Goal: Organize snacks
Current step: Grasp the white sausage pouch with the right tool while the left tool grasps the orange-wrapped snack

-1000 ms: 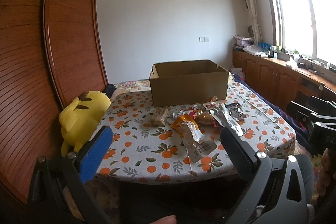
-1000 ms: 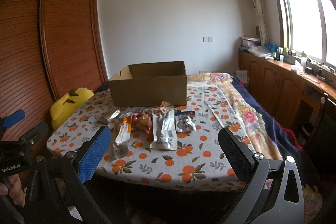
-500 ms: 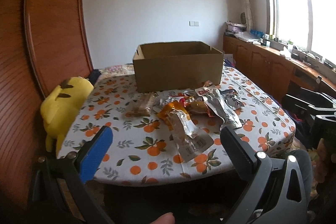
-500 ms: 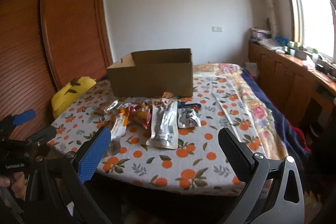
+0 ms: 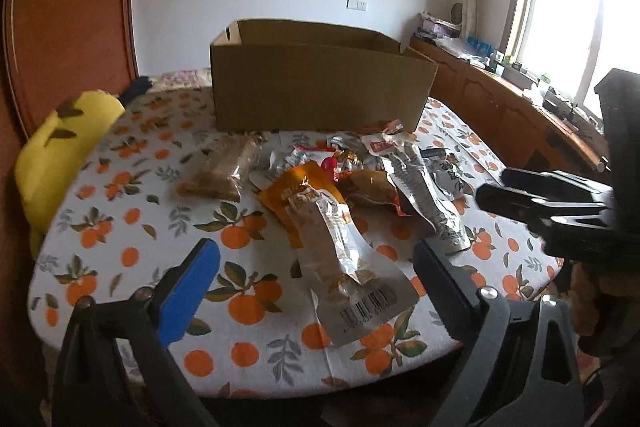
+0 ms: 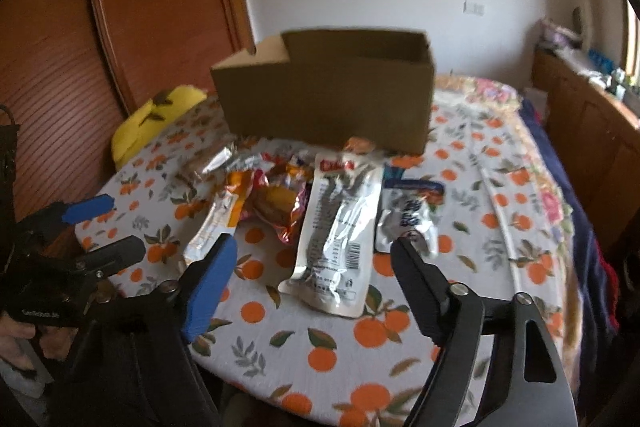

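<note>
A heap of snack packets lies on the orange-print tablecloth (image 5: 120,247) in front of an open cardboard box (image 5: 320,87) (image 6: 328,95). Nearest is a clear packet with a barcode (image 5: 340,267), overlapping an orange packet (image 5: 292,195). A long silver packet (image 5: 424,195) (image 6: 340,223) lies to the right, beside a blue-topped pouch (image 6: 408,215). My left gripper (image 5: 314,247) hovers over the clear packet, jaws closing, not touching it. My right gripper (image 6: 314,243) hovers before the long silver packet, jaws closing with nothing gripped. Each gripper shows at the edge of the other's view.
A yellow plush toy (image 5: 60,147) (image 6: 152,119) leans at the table's left edge, against a wooden sliding door. A brown biscuit pack (image 5: 224,175) lies left of the heap. Wooden cabinets and a window run along the right wall. A floral blanket (image 6: 552,195) covers the right side.
Both grippers have come forward and down toward the table, so the snacks loom larger. Both pairs of jaws have narrowed, the right pair more.
</note>
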Tool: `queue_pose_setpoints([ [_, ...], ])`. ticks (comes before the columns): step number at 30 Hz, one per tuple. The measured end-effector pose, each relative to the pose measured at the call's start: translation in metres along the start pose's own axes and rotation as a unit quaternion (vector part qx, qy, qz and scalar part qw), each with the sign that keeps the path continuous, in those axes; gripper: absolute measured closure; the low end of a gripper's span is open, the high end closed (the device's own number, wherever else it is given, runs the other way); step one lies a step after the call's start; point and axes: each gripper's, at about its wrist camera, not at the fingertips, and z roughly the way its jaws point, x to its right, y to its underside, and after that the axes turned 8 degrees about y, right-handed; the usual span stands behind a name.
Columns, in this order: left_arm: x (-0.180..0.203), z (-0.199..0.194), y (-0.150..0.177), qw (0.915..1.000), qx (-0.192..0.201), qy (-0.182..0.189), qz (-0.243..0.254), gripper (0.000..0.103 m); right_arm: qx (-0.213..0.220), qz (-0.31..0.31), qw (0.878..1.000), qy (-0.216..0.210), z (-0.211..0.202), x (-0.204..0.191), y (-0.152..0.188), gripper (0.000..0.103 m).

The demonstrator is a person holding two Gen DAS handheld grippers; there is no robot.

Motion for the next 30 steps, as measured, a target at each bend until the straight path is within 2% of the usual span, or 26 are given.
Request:
queue_pose_setpoints([
  [3,-0.004,0.007,-0.001,0.9999,-0.004,0.008,-0.005,0.007,-0.027,0.0,1.0,-0.013,0.026,0.002,-0.003,0.031],
  [9,-0.012,0.023,-0.009,0.9992,-0.021,0.025,-0.021,0.008,-0.075,-0.004,0.997,-0.004,0.072,0.009,-0.006,0.043],
  [12,-0.012,0.033,-0.01,0.9988,-0.032,0.028,-0.025,0.008,-0.09,-0.003,0.996,-0.004,0.084,0.012,-0.007,0.043],
  [19,-0.016,0.053,-0.011,0.9969,-0.051,0.032,-0.05,0.008,-0.099,-0.003,0.995,0.012,0.102,0.011,-0.015,0.033],
  [30,-0.021,0.077,-0.008,0.9951,-0.074,0.034,-0.056,0.008,-0.097,-0.013,0.995,0.008,0.111,0.008,-0.011,0.033],
])
